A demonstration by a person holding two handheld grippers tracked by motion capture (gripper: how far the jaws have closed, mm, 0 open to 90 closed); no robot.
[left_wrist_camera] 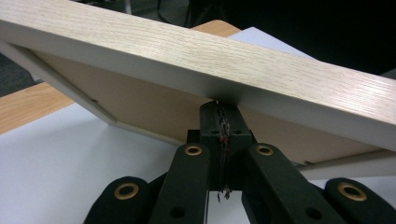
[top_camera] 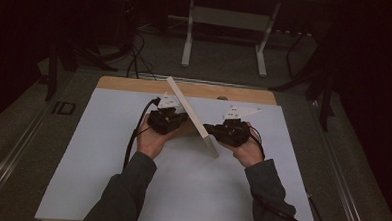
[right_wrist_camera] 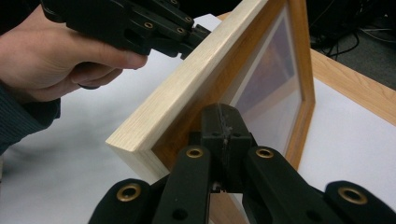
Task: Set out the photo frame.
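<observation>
A person sits at a table covered by a white mat (top_camera: 106, 176), holding a black two-jaw gripper in each hand. Between the grippers stands a light wooden picture frame (top_camera: 193, 118), tipped up on edge near the middle of the mat, toward its far side. In the high view the frame runs as a thin pale slat from far left to near right, leaning rather than lying flat.

The left gripper (top_camera: 176, 120) sits against the left side of the frame, at the frame's back. In the left gripper view its jaws are pressed together, tips touching the underside of the frame's pale wooden edge (left_wrist_camera: 196, 60); they appear clenched with nothing between them, pushing against the frame rather than pinching it.

The right gripper (top_camera: 214, 130) meets the frame near its near right corner. In the right gripper view its jaws are also squeezed together, tips resting against the glazed front of the frame (right_wrist_camera: 266, 88) close to the corner; whether they pinch any part of the frame I cannot tell. The left hand (right_wrist_camera: 60, 56) and its gripper (right_wrist_camera: 198, 35) show beyond, touching the frame's top edge.

Bare wooden tabletop (top_camera: 245, 94) shows along the mat's far edge.
</observation>
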